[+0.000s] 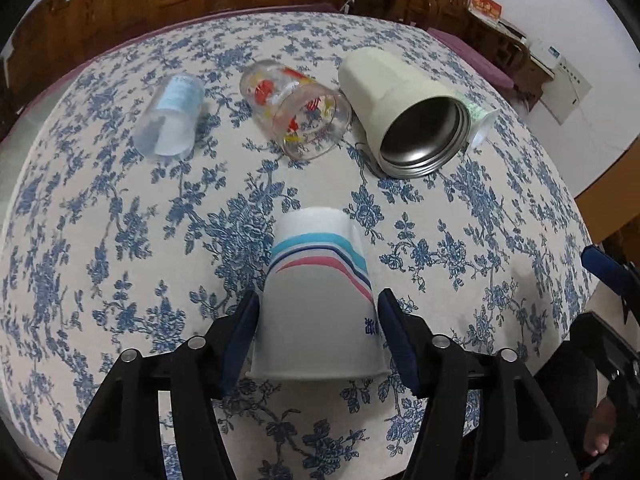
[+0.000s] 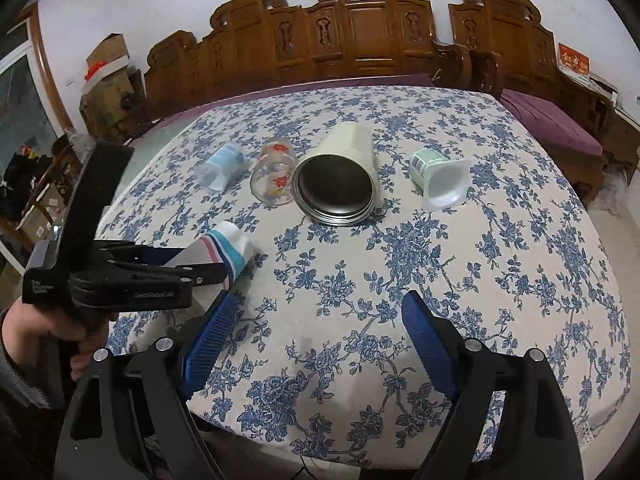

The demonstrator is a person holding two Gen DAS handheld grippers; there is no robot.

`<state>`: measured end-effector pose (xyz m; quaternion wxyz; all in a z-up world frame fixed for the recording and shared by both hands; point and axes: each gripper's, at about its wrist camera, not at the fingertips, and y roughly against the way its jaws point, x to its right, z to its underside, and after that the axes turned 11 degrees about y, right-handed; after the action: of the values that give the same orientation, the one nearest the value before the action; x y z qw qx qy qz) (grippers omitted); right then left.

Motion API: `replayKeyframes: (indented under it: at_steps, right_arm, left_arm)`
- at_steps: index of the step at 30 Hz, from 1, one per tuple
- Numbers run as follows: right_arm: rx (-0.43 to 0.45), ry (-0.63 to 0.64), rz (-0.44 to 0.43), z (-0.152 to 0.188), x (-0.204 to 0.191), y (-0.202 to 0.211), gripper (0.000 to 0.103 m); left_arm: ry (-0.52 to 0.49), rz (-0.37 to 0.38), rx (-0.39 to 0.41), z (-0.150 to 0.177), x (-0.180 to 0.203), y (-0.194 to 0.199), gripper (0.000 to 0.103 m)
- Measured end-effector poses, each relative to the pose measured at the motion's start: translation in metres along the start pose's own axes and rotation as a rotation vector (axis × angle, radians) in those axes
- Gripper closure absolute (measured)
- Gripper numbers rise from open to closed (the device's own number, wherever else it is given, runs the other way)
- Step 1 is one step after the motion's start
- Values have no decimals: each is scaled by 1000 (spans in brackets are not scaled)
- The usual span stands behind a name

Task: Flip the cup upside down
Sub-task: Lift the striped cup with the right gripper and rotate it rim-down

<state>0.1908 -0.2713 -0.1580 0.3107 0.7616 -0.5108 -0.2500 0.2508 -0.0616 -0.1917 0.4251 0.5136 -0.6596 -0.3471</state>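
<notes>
Left claw (image 1: 318, 320) is clamped on the paper cup (image 1: 316, 300), one dark blue pad on each side of the white wall, low centre of the left wrist view. The cup's closed base points away from the camera, its wide rim back toward the claw's body, teal, navy and pink stripes near the base. From the right wrist view the same cup (image 2: 224, 252) sits at centre left, tilted, the left claw (image 2: 208, 270) gripping it from the left edge of the frame; I can't tell whether it touches the cloth or hangs just above it.

Right claw (image 2: 316, 340) is spread wide, bright blue pads well apart, nothing between them, poised over the near edge of the tabletop (image 2: 500, 280) at the bottom of the frame. Plenty of bare floral cloth lies between it and the row beyond.

That row, upper centre of the right wrist view, all lying on their sides: a clear plastic cup with a pale blue label (image 2: 222, 170) furthest left, then a glass tumbler with red and yellow prints (image 2: 274, 178), just beside it the cream insulated tumbler (image 2: 340, 176) with its steel mouth facing the camera, showing only bare metal inside, and to the right, apart, a green-labelled yogurt cup (image 2: 440, 180), white interior showing nothing in it.
</notes>
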Motion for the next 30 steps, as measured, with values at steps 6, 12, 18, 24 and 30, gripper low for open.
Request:
replayKeyframes:
  at_steps: [6,12,18,24,30]
  right_arm:
    - [-1,25,-7,-16,-9,-4,16]
    - [-32,38,-42,-39,-26,-18,16]
    - [-98,31,-100,-60,-45,-46,16]
    - [-243,-36,-171,-72,-56,-92,16]
    - [-422,-128,-218,-82,-64,-137,18]
  left_arm:
    - [21,5,97,0,-15,35,32]
    - [46,-50,244,2,-42,73,22]
    - [96,-120,355,4,-75,89,9]
    - [160,-135,393,9,-108,86,8]
    - [199,-120,381,11,-129,81,8]
